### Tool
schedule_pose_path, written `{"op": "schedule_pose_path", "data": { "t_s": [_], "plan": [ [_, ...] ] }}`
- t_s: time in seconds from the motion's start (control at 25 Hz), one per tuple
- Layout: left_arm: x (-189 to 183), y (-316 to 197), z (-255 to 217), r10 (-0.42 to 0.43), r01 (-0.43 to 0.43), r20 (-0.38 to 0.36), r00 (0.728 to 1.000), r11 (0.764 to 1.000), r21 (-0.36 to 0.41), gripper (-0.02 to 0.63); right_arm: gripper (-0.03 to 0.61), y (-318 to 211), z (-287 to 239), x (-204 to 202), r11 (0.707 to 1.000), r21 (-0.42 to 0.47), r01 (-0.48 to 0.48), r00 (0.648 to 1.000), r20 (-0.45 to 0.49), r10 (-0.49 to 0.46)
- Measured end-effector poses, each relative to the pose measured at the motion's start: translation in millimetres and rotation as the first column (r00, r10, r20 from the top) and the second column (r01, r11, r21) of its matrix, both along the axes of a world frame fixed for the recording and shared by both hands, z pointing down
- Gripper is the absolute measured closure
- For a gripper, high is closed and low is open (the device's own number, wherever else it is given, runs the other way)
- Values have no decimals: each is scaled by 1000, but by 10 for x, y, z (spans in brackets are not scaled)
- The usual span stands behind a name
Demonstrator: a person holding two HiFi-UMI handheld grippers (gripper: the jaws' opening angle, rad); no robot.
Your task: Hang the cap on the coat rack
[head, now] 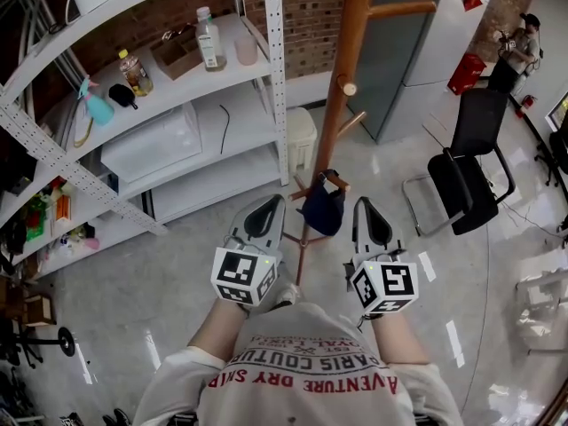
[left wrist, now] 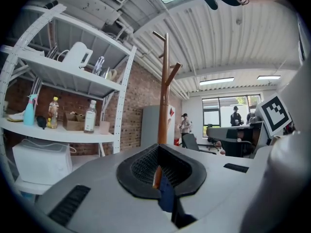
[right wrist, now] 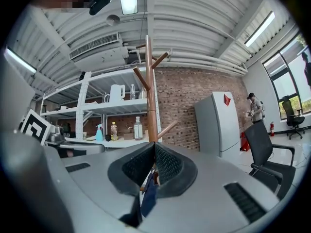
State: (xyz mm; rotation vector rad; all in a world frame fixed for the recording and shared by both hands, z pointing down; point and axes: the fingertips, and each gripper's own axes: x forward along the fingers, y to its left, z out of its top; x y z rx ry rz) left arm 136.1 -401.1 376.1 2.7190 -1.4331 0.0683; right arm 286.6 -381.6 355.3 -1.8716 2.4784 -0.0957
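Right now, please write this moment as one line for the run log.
cap: on low peg of coat rack | left gripper: shut, beside cap | right gripper: shut, beside cap

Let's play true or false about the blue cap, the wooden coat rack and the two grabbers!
1. The blue cap hangs on a low peg of the coat rack. True.
2. The right gripper holds the cap. False: its jaws are shut on nothing, and the cap hangs beyond them.
3. The left gripper is wide open. False: its jaws are together.
4. A black office chair stands to the right of the rack. True.
5. The white shelf has nothing on it. False: a clear bottle and other things stand on it.
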Motion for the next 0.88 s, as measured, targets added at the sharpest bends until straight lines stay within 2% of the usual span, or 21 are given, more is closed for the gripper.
{"op": "schedule_pose_path", "data": {
  "t_s": [0.4,0.88],
  "plan": [
    [110,-20,-55,40,-40,-1,999,999,6,607,565,-18,34,-31,1000,-25,10,1000,-21,-10],
    [227,36,-142,59,-59,-5,998,998,30,607,565,10,25,16,999,-8,46,998,47,-46]
  ]
}}
